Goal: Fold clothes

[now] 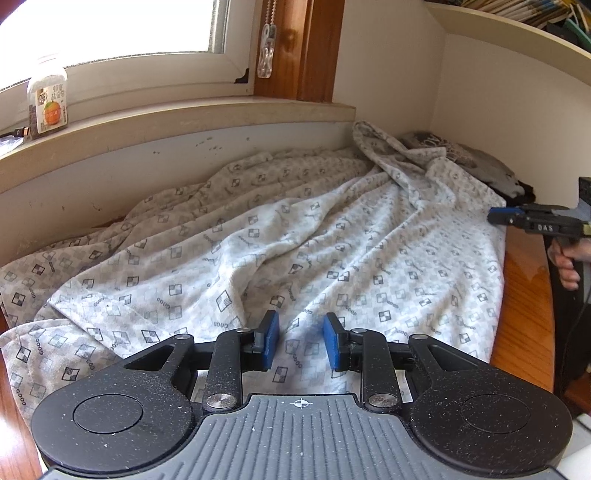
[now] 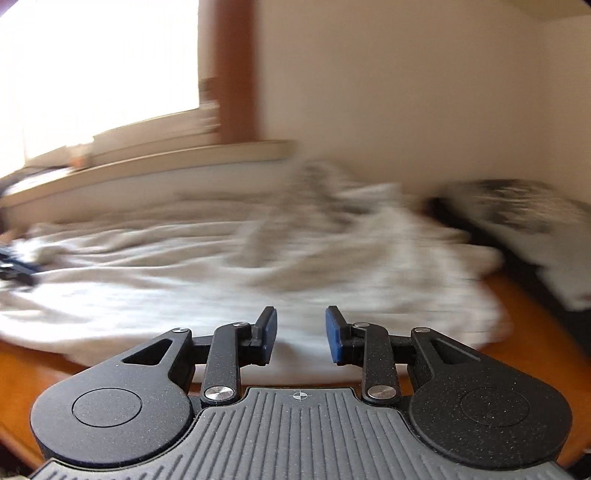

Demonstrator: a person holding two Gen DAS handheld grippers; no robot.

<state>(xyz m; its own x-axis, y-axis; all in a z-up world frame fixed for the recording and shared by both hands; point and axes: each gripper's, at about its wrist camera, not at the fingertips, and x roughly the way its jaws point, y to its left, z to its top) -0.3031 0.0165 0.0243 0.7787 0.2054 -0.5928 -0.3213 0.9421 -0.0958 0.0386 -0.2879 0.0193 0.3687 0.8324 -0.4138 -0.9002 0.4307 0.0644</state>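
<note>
A white garment with a grey checked pattern point(image 1: 280, 236) lies crumpled and spread across the wooden table point(image 1: 524, 295). My left gripper point(image 1: 301, 336) hovers over its near edge, open, with only cloth showing beyond the gap between the blue pads. My right gripper point(image 1: 496, 217) comes in from the right edge at the garment's far right corner, held by a hand point(image 1: 565, 262). The right wrist view is blurred by motion. There the right gripper point(image 2: 301, 332) stands open over the garment point(image 2: 258, 266), nothing between its pads. The left gripper point(image 2: 14, 267) shows at the left edge.
A wall and a window sill point(image 1: 184, 118) run close behind the garment, with a jar point(image 1: 48, 99) on the sill. A dark grey cloth point(image 1: 461, 158) is bunched in the far right corner. A shelf with books point(image 1: 517, 22) hangs above on the right.
</note>
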